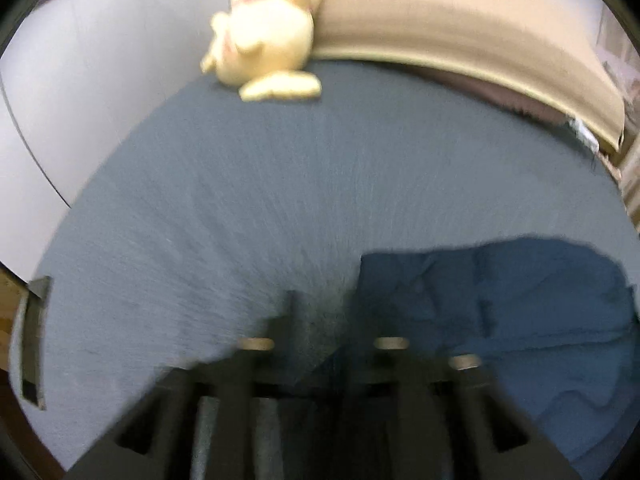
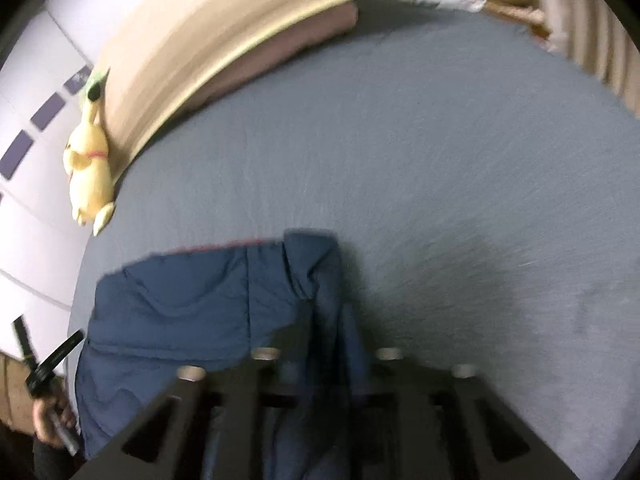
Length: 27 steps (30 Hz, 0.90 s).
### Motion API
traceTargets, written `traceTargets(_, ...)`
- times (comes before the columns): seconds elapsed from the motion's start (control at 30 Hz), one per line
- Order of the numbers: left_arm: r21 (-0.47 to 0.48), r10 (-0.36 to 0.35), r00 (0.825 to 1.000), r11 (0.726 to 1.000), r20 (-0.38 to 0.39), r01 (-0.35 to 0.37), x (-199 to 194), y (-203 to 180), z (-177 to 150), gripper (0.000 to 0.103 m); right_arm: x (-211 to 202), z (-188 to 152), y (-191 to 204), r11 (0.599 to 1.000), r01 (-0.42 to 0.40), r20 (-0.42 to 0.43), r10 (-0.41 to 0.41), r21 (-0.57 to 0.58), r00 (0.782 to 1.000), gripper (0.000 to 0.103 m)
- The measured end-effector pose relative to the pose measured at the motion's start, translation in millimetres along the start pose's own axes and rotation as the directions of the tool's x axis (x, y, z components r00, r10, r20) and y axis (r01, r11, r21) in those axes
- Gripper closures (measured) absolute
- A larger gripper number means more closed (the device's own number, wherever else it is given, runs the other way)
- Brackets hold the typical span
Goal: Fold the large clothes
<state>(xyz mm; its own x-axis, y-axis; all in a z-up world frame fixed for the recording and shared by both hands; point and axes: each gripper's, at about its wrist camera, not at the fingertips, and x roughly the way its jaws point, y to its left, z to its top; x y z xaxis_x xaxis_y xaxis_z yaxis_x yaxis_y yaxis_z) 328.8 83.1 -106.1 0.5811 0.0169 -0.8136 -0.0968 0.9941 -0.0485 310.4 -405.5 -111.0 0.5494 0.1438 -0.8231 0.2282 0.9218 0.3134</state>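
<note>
A dark blue padded garment (image 1: 500,312) lies on the grey bed sheet (image 1: 240,180), low and to the right in the left wrist view. My left gripper (image 1: 324,304) stands at its left edge, open; grey sheet shows through the gap and only a corner of blue cloth lies low between the jaws. From the right wrist view the same garment (image 2: 180,312) spreads to the left. A raised ridge of it runs between the jaws of my right gripper (image 2: 326,312), which is shut on it. The left gripper (image 2: 48,348) and the hand (image 2: 48,416) holding it show at the garment's far left edge.
A yellow plush toy (image 1: 268,32) (image 2: 90,164) leans at the bed's far corner by the beige headboard (image 1: 460,20). A brown pillow (image 2: 300,44) lies along the headboard. A white wall (image 1: 100,80) borders the bed's left side. Grey sheet (image 2: 440,160) stretches beyond the garment.
</note>
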Motion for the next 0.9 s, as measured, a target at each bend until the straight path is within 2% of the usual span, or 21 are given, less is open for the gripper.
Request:
traceTargets(0.03,-0.006,-0.008,0.999,1.0,0.032,0.008,-12,-2,1,0.038,-18,0,4,1.0,0.027,0.05,-0.027,0.001,0.998,0.021)
traceTargets(0.07,-0.001,-0.021,0.997,1.0,0.08,0.021,-29,-7,2,0.036,-30,0,9,0.999,0.037,0.088,-0.037,-0.005,0.995,0.02)
traceTargets(0.13,0.039,-0.039,0.992,0.999,0.124,0.035,-51,-25,2,0.032,-60,-3,33,0.998,0.031,0.169,-0.021,-0.057,0.985,0.02)
traceTargets(0.27,0.133,-0.141,0.983,0.983,0.122,0.124,-70,-83,-9,0.029,-71,-18,84,0.988,-0.033,0.187,0.061,-0.15,0.98,0.02)
traceTargets(0.47,0.208,-0.145,0.988,0.969,0.056,0.131,-44,-147,-30,0.029,-7,-38,135,0.98,0.003,0.099,0.017,-0.197,0.995,0.02)
traceTargets(0.57,0.26,-0.055,0.998,0.964,0.016,0.049,-17,-169,-30,0.029,25,-36,143,0.969,0.08,0.061,-0.068,-0.233,0.996,0.02)
traceTargets(0.63,0.264,-0.03,0.999,0.964,-0.041,0.04,3,-173,-27,0.026,43,-34,143,0.967,0.109,0.011,-0.109,-0.232,0.994,0.02)
traceTargets(0.7,0.252,-0.027,0.998,0.967,-0.057,0.041,6,-170,-30,0.022,61,-32,138,0.965,0.14,-0.026,-0.149,-0.221,0.988,0.019)
traceTargets(0.77,0.247,-0.021,0.997,0.968,-0.073,0.039,14,-167,-27,0.017,71,-29,133,0.963,0.156,-0.041,-0.169,-0.219,0.985,0.012)
traceTargets(0.9,0.226,-0.027,0.996,0.973,-0.08,0.044,5,-154,-22,0.017,54,-27,129,0.969,0.148,-0.03,-0.157,-0.196,0.987,0.012)
